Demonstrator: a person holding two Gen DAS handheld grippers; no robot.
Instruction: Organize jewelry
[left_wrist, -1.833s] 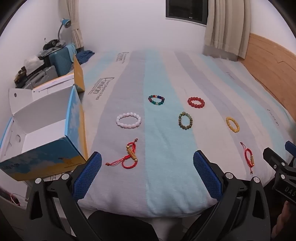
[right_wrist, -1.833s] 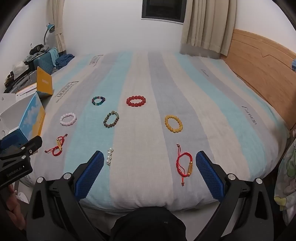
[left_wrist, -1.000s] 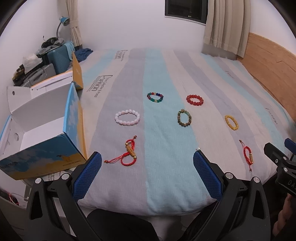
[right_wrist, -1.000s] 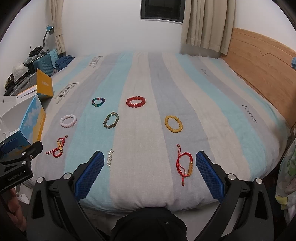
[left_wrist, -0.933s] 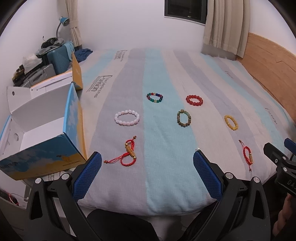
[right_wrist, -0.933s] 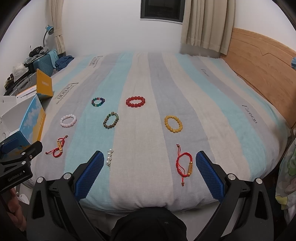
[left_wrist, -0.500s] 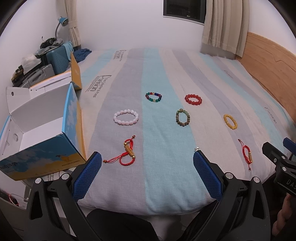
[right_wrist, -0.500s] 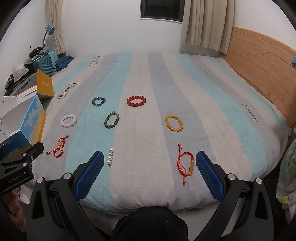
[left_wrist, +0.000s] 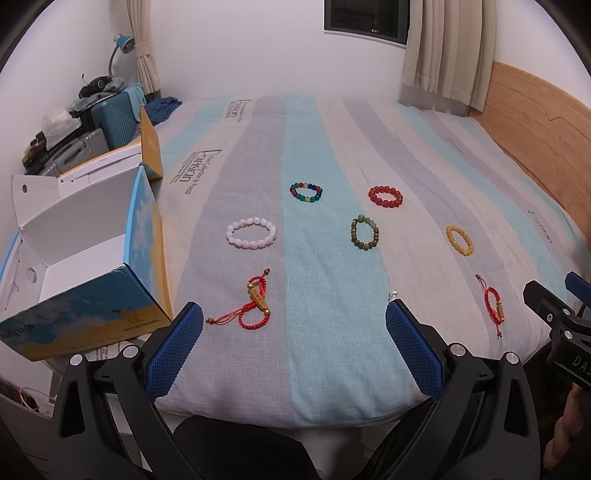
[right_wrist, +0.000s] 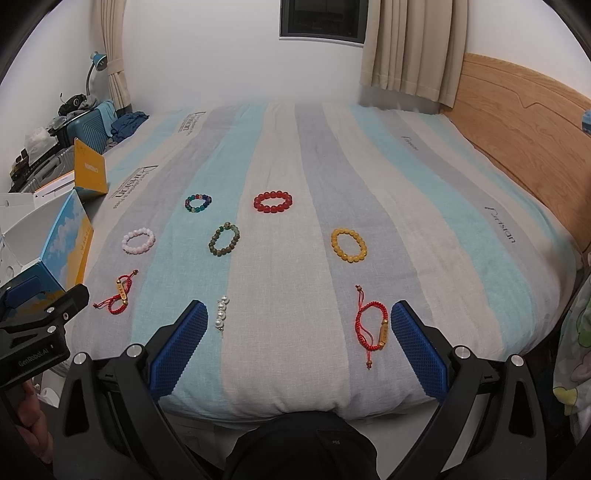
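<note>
Striped bed (right_wrist: 406, 258) holds bracelets beside open box (left_wrist: 92, 236).

Eight jewelry items lie apart on the striped bed cover (right_wrist: 295, 155), in three rows.

Far row:
- multicoloured bead bracelet (right_wrist: 198, 203) at left
- red bead bracelet (right_wrist: 273, 202) at right

Middle row, left to right:
- pale pink bead bracelet (right_wrist: 138, 240)
- olive-brown bead bracelet (right_wrist: 224, 239)
- yellow bead bracelet (right_wrist: 348, 245)

Near row, left to right:
- red cord bracelet with gold bar (right_wrist: 119, 291)
- short white pearl strand (right_wrist: 221, 314)
- second red cord bracelet (right_wrist: 373, 325)

An open blue-and-yellow cardboard box (left_wrist: 88, 258) stands at the bed's left edge, beside the left cord bracelet. A teal hard-shell suitcase (left_wrist: 114, 118) stands behind the box. A wooden headboard (right_wrist: 524, 122) runs along the right side.
</note>
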